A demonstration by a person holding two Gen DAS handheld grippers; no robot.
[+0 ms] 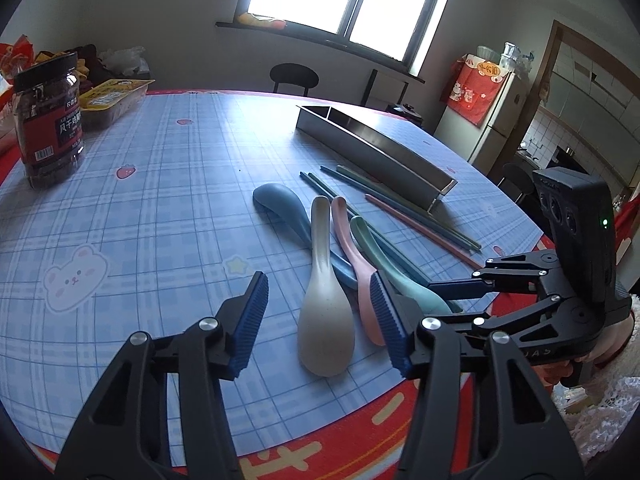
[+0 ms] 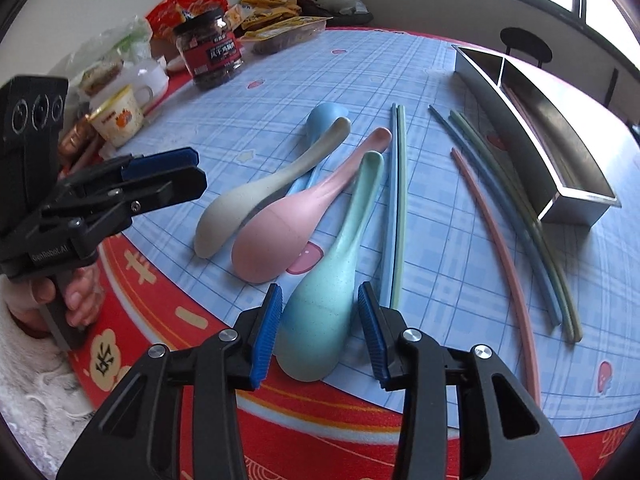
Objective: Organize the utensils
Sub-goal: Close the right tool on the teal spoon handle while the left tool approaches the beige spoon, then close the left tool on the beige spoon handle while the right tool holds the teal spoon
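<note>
- Blue ribbed pads are being held spread on both tools: the right gripper (image 2: 318,332) is being brought around the bowl of the mint-green spoon (image 2: 320,300), a pad on either side, with nothing pinched yet; whether the pads are touching the bowl cannot be told.
- The left gripper (image 1: 318,316) is likewise being held apart and empty, with the bowl of the beige spoon (image 1: 325,328) lying between its fingers.
- The step in hand is judged to be the first pick-up of a spoon, most likely the mint-green one by the right tool.
- Just beyond, the pink spoon (image 2: 276,236) and the blue spoon (image 2: 325,118) are being left among the others, their handles crossing and overlapping, the blue one partly under the beige.
- To the right of the spoons, loose chopsticks (image 2: 500,240) in pink, blue and green are being left lying on the checked tablecloth (image 2: 440,264).
- Farther right, the metal tray (image 2: 576,196) with its divider is being kept as the likely destination; one pink stick seems already to be lying inside it.
- For the next move, a firm closing on the smooth rounded bowl is called for, then a lift clear of the neighbouring handles.
- At the far left, a snack jar (image 2: 210,54) and food packets are being left aside.
</note>
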